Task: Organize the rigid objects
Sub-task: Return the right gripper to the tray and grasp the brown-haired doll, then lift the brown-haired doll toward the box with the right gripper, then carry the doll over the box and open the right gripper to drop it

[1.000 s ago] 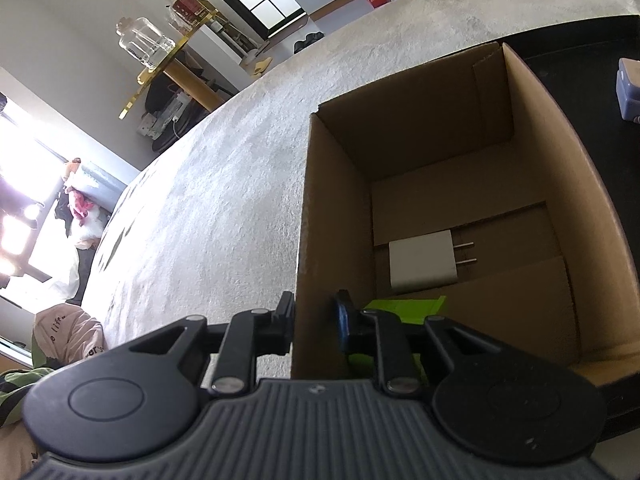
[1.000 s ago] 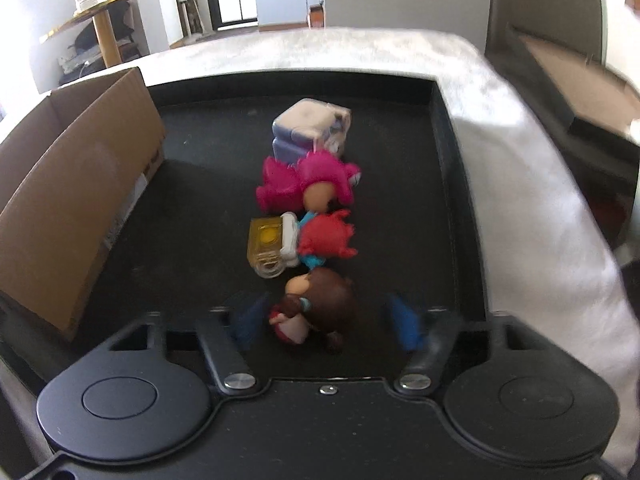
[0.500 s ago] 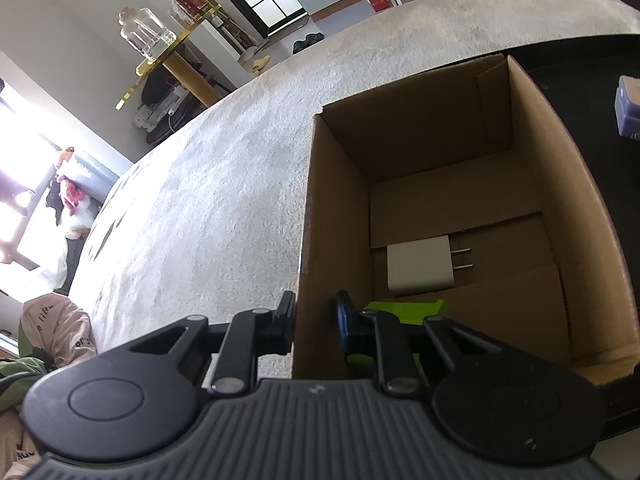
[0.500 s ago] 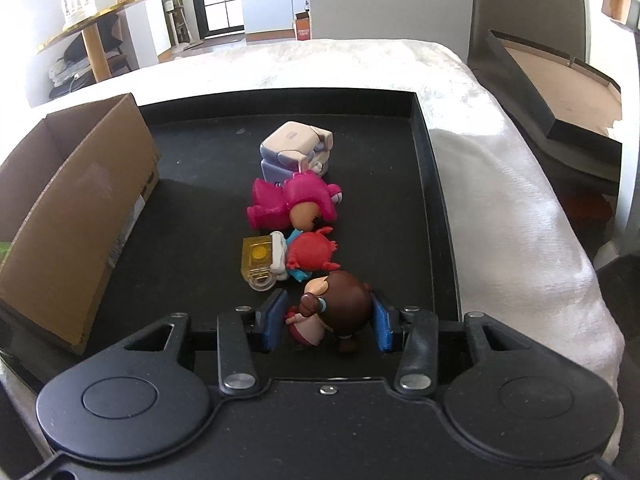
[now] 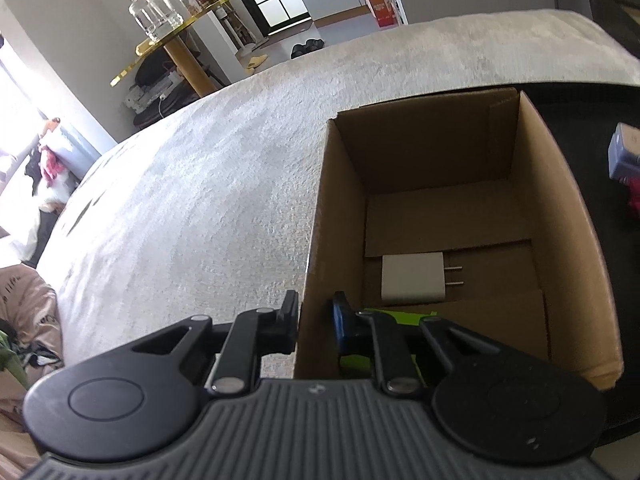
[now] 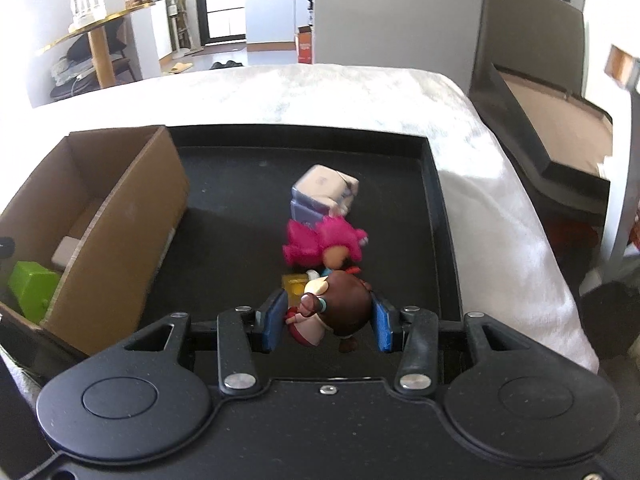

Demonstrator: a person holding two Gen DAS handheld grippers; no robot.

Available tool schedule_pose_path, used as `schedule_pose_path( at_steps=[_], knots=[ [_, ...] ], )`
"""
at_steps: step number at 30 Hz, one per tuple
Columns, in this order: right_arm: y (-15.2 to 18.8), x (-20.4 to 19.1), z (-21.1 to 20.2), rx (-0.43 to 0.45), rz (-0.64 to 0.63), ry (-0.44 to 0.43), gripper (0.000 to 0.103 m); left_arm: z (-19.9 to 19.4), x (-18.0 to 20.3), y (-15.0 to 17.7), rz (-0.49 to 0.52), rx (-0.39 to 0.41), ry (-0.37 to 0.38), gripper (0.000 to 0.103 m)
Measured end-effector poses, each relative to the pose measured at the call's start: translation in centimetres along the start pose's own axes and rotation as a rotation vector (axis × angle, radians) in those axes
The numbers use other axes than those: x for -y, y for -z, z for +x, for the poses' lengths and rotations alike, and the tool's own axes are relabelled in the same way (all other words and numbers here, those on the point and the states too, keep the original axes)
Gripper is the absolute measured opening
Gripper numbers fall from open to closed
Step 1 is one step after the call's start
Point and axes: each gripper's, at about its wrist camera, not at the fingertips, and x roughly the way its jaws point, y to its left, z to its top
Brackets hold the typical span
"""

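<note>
My right gripper (image 6: 327, 322) is shut on a brown-haired doll (image 6: 338, 312) and holds it above the black tray (image 6: 434, 216). On the tray lie a pink-haired doll (image 6: 320, 242), a yellow block (image 6: 294, 286) and a pale purple-white box (image 6: 322, 196). My left gripper (image 5: 316, 322) is shut on the near left wall of the cardboard box (image 5: 316, 240). Inside the box lie a white charger (image 5: 412, 278) and a green block (image 5: 400, 318). The box (image 6: 120, 232) and the green block (image 6: 32, 288) also show in the right wrist view.
The tray and box rest on a white plush cloth (image 5: 200, 200). A gold round side table with a glass jar (image 5: 154, 12) stands beyond. A dark open case (image 6: 552, 120) sits to the right of the cloth.
My right gripper closed on the brown-haired doll and lifted it up off the tray. My left gripper kept its hold on the box wall.
</note>
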Motion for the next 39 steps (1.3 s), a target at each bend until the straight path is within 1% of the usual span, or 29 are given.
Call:
schedule_pose_path(
  at_steps=[8, 15, 21, 27, 39],
  knots=[
    [-1.6, -2.2, -0.9, 0.006, -0.051, 0.013, 0.044, 0.0, -1.7, 0.2, -0.086, 0.005, 0.071, 0.015],
    [-3.1, -4.8, -1.7, 0.024, -0.116, -0.018, 0.044, 0.0, -2.7, 0.4, -0.144, 0.010, 0.126, 0.014],
    [-4.7, -7.0, -2.2, 0.037, -0.144, -0.035, 0.044, 0.2, -3.4, 0.6, -0.177, 0.008, 0.153, 0.013],
    [-6.0, -9.6, -2.0, 0.039, -0.199, -0.064, 0.044, 0.4, -4.1, 0.8, -0.216, 0.006, 0.185, 0.013],
    [-8.1, -14.7, -1.5, 0.023, -0.287, -0.138, 0.044, 1.1, -5.3, 1.2, -0.258, 0.012, 0.230, 0.013]
  ],
)
